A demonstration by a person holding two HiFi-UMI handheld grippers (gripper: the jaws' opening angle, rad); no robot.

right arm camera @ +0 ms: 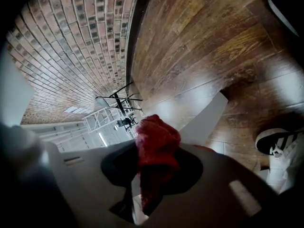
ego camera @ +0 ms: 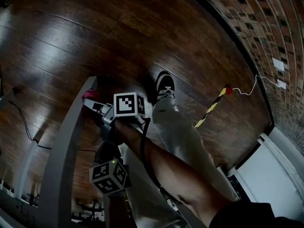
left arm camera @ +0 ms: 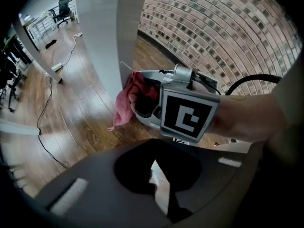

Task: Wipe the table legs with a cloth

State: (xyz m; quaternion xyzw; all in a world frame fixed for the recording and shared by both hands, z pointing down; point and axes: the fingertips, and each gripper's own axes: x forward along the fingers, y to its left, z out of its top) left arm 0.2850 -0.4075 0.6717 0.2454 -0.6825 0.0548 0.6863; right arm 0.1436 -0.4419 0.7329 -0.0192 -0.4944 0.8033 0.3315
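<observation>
In the head view a grey table leg (ego camera: 71,141) slants up the left side. My right gripper (ego camera: 93,103) is shut on a red cloth (ego camera: 88,96) that is pressed against the leg's lower end. The right gripper view shows the cloth (right arm camera: 156,144) bunched between the jaws of that gripper (right arm camera: 147,175), with the pale leg (right arm camera: 204,120) just behind. My left gripper (ego camera: 109,177) hovers lower in the head view, beside the leg, and holds nothing. From the left gripper view (left arm camera: 156,179) I see the right gripper (left arm camera: 142,103), the cloth (left arm camera: 124,103) and the leg (left arm camera: 107,37).
The person's shoe (ego camera: 165,86) stands on the dark wood floor close to the leg's foot. A yellow-black striped bar (ego camera: 209,109) lies to the right. A brick wall (ego camera: 266,18) curves round behind. Another table leg (left arm camera: 35,46) and a floor cable (left arm camera: 45,108) are to the left.
</observation>
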